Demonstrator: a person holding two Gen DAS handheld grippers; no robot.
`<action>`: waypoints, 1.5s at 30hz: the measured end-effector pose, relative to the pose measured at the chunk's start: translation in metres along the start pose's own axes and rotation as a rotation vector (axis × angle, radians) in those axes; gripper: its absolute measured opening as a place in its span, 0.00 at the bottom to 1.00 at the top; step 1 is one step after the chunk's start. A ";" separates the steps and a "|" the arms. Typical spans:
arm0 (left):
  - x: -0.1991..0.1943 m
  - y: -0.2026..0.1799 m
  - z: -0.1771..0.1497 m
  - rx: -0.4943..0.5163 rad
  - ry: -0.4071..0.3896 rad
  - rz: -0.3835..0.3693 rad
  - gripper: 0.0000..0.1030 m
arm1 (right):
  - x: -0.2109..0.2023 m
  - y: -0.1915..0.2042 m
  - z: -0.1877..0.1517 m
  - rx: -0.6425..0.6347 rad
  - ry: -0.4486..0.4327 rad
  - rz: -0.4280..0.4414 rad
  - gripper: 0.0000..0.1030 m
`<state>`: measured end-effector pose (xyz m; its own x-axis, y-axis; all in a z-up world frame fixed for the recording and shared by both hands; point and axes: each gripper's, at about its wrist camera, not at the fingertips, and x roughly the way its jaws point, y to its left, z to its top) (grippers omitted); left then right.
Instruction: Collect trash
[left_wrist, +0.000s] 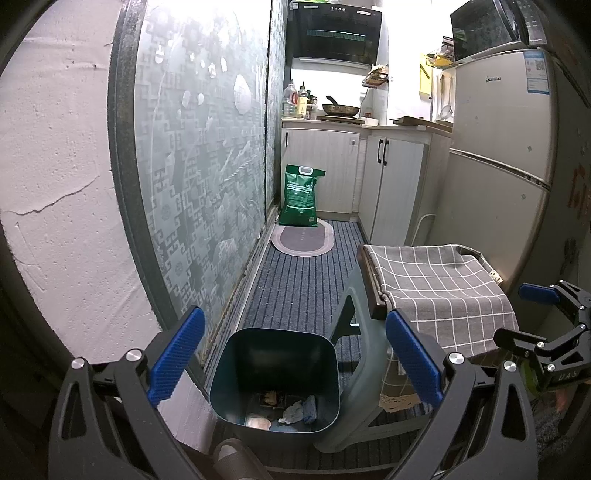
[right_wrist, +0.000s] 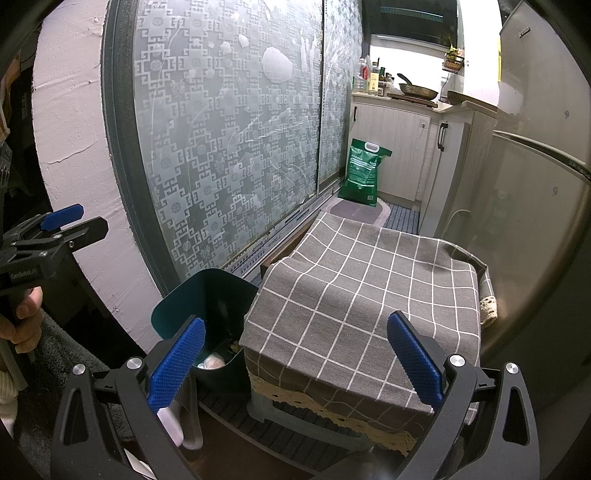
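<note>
Dark teal trash bin (left_wrist: 275, 373) on the striped floor mat (left_wrist: 303, 280), just beside a stool draped with a grey checked cloth (left_wrist: 439, 291), near the patterned glass door (left_wrist: 199, 155). Inside: crumpled white paper (left_wrist: 291, 412), a blue scrap (left_wrist: 309, 406), a pale round piece (left_wrist: 258, 421) and brownish bits at the bottom. Left gripper (left_wrist: 295, 369) spread wide above the bin, empty. Right gripper (right_wrist: 295, 369) likewise spread over the cloth, pinching nothing. Only from the left wrist: full bin floor, fridge (left_wrist: 498, 155) front, microwave (left_wrist: 491, 26). Only from the right wrist: a hand (right_wrist: 20, 317) gripping the left handle, the cloth's lace edge.

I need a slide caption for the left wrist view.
Open left gripper above dark bin holding trash, beside cloth-covered stool.
</note>
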<state>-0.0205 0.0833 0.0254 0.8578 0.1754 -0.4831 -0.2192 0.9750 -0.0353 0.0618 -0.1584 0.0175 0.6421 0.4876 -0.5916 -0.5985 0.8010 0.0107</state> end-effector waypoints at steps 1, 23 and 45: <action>0.000 0.000 0.000 0.000 -0.001 0.000 0.97 | 0.000 0.000 0.000 -0.001 0.000 0.000 0.97; 0.000 -0.001 0.000 0.007 -0.001 -0.004 0.97 | -0.001 0.001 -0.001 -0.001 0.000 0.000 0.97; 0.003 0.007 0.001 -0.018 0.008 0.000 0.97 | -0.001 0.001 -0.001 -0.001 0.001 0.000 0.97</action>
<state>-0.0192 0.0913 0.0250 0.8538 0.1744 -0.4905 -0.2278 0.9724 -0.0507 0.0603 -0.1583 0.0173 0.6417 0.4871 -0.5925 -0.5988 0.8009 0.0099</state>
